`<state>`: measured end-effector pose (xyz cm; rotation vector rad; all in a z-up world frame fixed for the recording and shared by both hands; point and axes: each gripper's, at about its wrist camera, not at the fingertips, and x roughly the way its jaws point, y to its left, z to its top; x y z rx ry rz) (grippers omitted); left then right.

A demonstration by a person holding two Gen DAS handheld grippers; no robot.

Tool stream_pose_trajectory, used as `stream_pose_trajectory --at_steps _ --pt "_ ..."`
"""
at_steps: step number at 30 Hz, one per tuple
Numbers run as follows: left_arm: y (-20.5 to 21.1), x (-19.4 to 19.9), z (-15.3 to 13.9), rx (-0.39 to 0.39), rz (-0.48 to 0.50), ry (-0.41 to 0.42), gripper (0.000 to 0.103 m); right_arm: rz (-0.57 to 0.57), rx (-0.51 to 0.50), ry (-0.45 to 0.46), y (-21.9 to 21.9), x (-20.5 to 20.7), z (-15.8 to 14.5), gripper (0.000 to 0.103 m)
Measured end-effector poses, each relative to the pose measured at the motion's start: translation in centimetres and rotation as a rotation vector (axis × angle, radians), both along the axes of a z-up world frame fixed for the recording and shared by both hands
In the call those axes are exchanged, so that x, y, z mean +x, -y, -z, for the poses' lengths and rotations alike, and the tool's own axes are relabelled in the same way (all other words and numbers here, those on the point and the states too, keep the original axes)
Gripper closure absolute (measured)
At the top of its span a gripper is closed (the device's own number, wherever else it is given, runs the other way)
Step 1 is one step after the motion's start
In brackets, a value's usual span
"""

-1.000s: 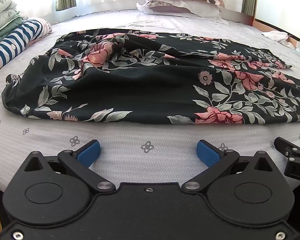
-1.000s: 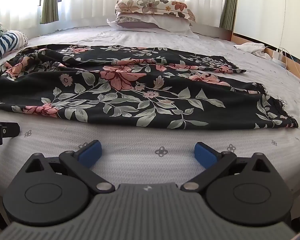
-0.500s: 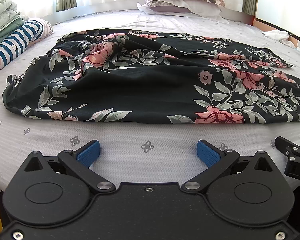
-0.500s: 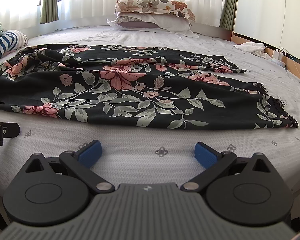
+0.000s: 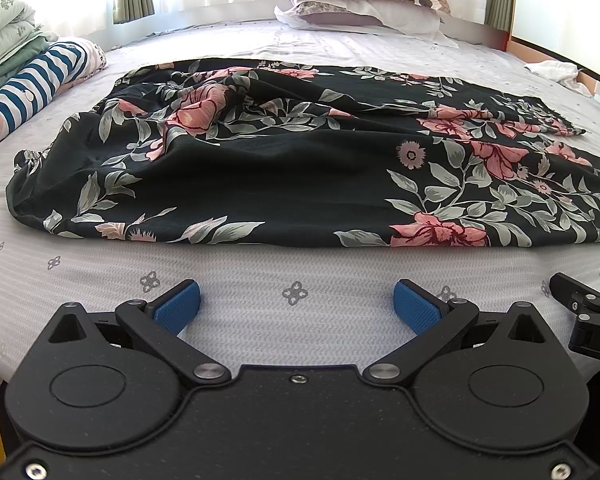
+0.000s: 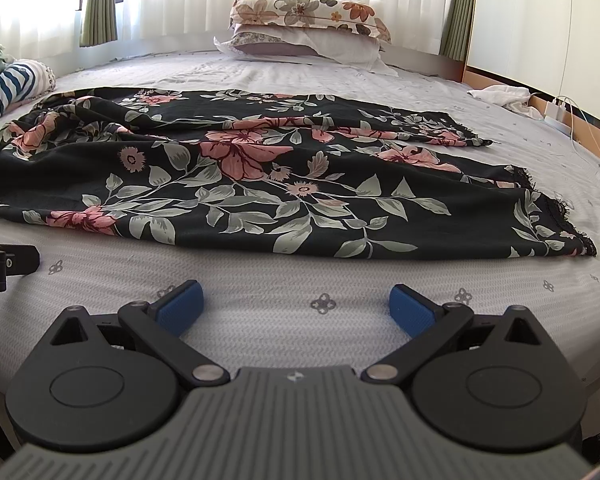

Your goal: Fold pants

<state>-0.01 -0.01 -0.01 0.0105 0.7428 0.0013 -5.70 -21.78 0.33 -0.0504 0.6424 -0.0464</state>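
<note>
Black floral pants (image 5: 292, 168) lie spread across the bed, waistband to the left, lace-trimmed leg hems to the right (image 6: 556, 216). They also show in the right wrist view (image 6: 260, 184). My left gripper (image 5: 296, 306) is open and empty, just short of the pants' near edge by the waist half. My right gripper (image 6: 296, 304) is open and empty, just short of the near edge by the leg half. Each gripper's side shows at the edge of the other's view.
The bed sheet (image 5: 292, 272) is pale grey with small flower marks. Stacked pillows (image 5: 364, 4) lie at the head. Folded and striped laundry (image 5: 28, 76) sits at the left. A white cloth (image 6: 504, 96) and a charger with cables (image 6: 556, 114) lie at the right edge.
</note>
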Motion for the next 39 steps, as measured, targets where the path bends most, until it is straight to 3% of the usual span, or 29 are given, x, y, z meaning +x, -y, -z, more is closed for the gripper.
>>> stream_pose_trajectory --at_steps 39 --pt "-0.07 0.11 -0.11 0.002 0.004 -0.009 0.000 0.003 0.007 -0.006 -0.07 0.05 0.00 0.000"
